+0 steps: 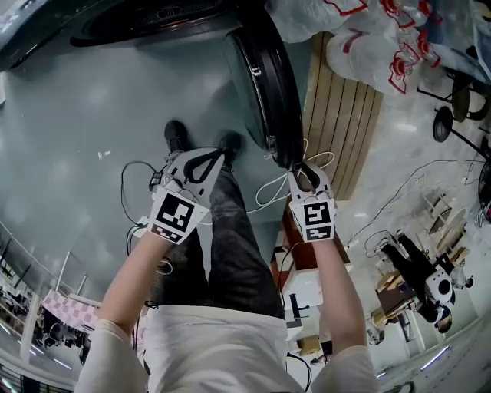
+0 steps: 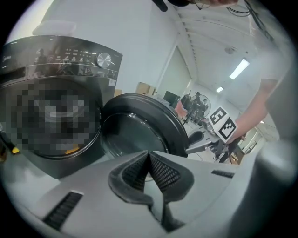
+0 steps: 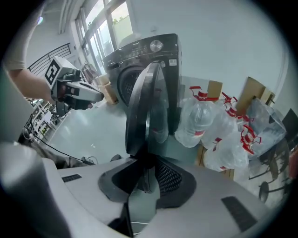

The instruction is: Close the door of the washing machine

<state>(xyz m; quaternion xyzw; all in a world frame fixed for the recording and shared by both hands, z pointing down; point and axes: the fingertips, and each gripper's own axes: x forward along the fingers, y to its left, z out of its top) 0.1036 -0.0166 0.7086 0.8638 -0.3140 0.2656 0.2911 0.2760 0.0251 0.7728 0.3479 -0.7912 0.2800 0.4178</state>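
1. A person stands facing a front-loading washer (image 1: 153, 19), whose round door (image 1: 265, 84) is swung wide, its free edge pointing back at the person.
2. The right tongs (image 1: 298, 165) meet that free edge. In the right gripper view the door (image 3: 144, 107) runs edge-on into the right tongs (image 3: 148, 162), and the jaws appear closed on its rim, the rim pinched between the pads.
3. The left tongs (image 1: 209, 160) hang over the floor (image 1: 77, 115) beside the person's shoes, apart from the door. In the left gripper view the left tongs (image 2: 149, 155) have their tips pressed together and hold nothing. The washer (image 2: 70, 60) and its open door (image 2: 139, 125) lie ahead of them.
4. Tied plastic bags (image 3: 219, 125) sit on the floor on the far side of the door, to the person's right, clear of its path to the drum.
5. The step in hand looks like the start of the closing swing, with the door gripped but not yet near the opening.
6. The next move likely calls for sweeping the right tongs leftward and forward in an arc about the hinge. The grip would be let go as the door nears the front, then a firm push given until the latch catches.
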